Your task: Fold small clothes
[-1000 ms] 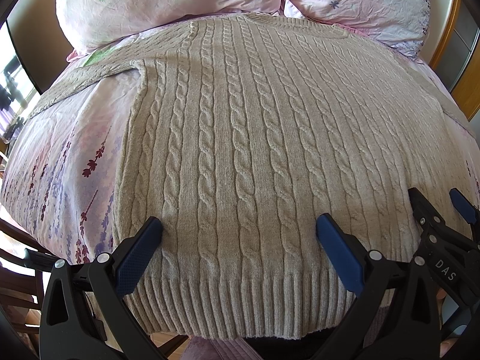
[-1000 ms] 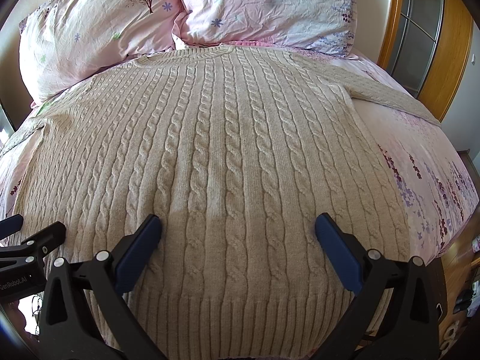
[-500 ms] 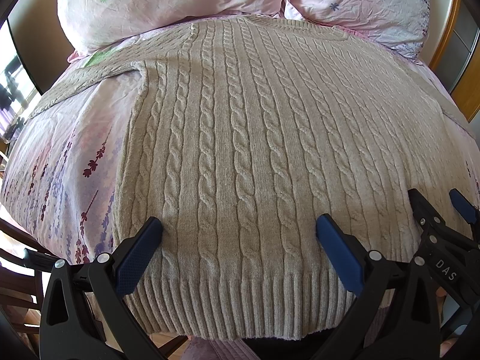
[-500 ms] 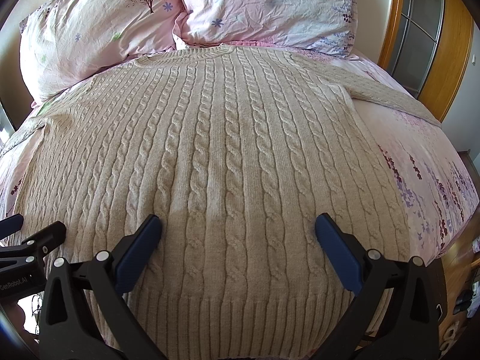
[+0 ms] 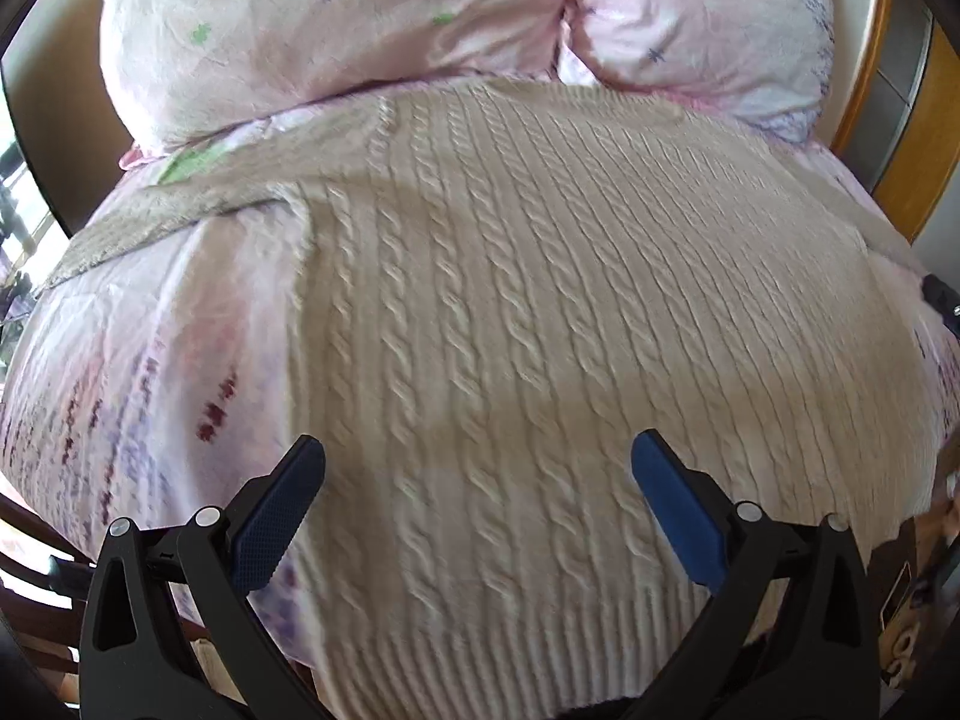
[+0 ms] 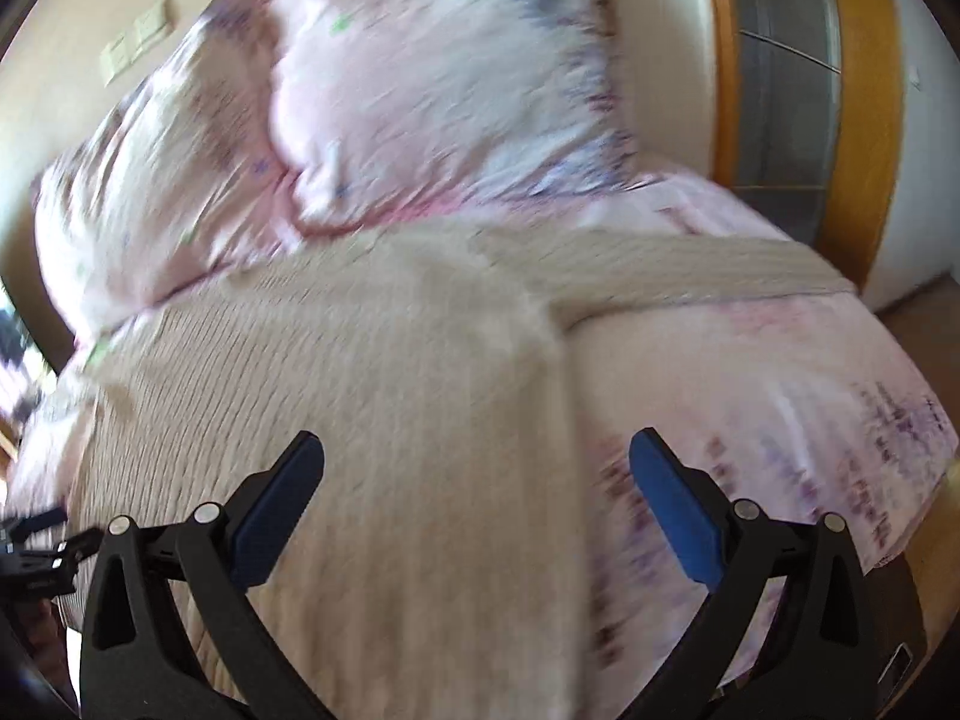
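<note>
A beige cable-knit sweater [image 5: 540, 330] lies flat and face up on the bed, hem toward me, sleeves spread out to both sides. My left gripper [image 5: 477, 492] is open and empty, above the lower left part of the sweater. My right gripper [image 6: 477, 492] is open and empty, above the sweater's right side edge [image 6: 558, 420]. The right sleeve [image 6: 690, 270] stretches out to the right in the blurred right wrist view. The left sleeve [image 5: 168, 204] runs out to the left.
Two pink floral pillows [image 5: 336, 30] [image 6: 444, 96] lean at the head of the bed. The pink floral bedsheet [image 5: 150, 372] shows on both sides of the sweater. A wooden-framed door [image 6: 786, 78] stands at the right. The other gripper's tip [image 6: 36, 540] shows at the left edge.
Both grippers have moved forward over the sweater from the hem. The right one has swung to the right, toward the sweater's right side; its view is motion-blurred. Both stay open.
</note>
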Available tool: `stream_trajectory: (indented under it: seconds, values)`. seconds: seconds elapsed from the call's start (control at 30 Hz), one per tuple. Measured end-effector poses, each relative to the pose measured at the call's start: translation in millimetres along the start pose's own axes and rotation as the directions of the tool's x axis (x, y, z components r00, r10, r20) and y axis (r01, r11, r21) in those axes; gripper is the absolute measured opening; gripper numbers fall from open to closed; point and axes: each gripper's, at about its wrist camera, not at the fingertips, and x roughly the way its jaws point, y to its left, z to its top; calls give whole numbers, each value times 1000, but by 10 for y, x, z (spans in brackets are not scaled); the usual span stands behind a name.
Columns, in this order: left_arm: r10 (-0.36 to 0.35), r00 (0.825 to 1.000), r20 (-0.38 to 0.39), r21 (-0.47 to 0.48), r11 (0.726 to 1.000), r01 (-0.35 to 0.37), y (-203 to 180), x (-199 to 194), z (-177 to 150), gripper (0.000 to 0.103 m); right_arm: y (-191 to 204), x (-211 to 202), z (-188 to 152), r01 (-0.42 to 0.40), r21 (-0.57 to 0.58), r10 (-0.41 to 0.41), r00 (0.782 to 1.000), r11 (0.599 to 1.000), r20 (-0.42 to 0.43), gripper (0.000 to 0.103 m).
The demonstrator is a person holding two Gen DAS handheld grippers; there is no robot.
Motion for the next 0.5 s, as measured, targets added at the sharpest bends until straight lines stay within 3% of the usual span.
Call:
stream_trajectory:
  seconds: [0.03,0.1,0.17,0.2,0.27,0.37,0.43,0.5]
  values:
    - [-2,999,44,-25,1000,3,140,-30,88,102,-314,65,174,16,85,-15,1000,996,-4,100]
    - [-34,992,122,-63,997,42,385,-66,231,102,-944,271,489,63,244,-58,998,968,-31,86]
    - [-60,979,196,-98,992,81,643,-51,361,102,-1505,546,724,80,381,-56,996,921,-74,67]
    - [-72,970,232,-119,988,102,774,-40,413,102,-1754,666,784,132,440,-93,990,888,-109,63]
    - [-95,952,291,-145,979,142,988,-47,474,102,-2187,846,863,164,552,-93,984,817,-155,51]
    - [-57,954,295,-214,969,124,1281,13,585,102,-2559,997,868,194,639,-87,977,745,-195,46]
    - [-13,956,292,-262,960,93,1482,38,640,102,-2704,1027,939,177,642,-99,983,746,-157,43]
    - [34,957,289,-309,949,59,1674,63,684,102,-2851,1093,958,199,665,-133,980,720,-149,34]
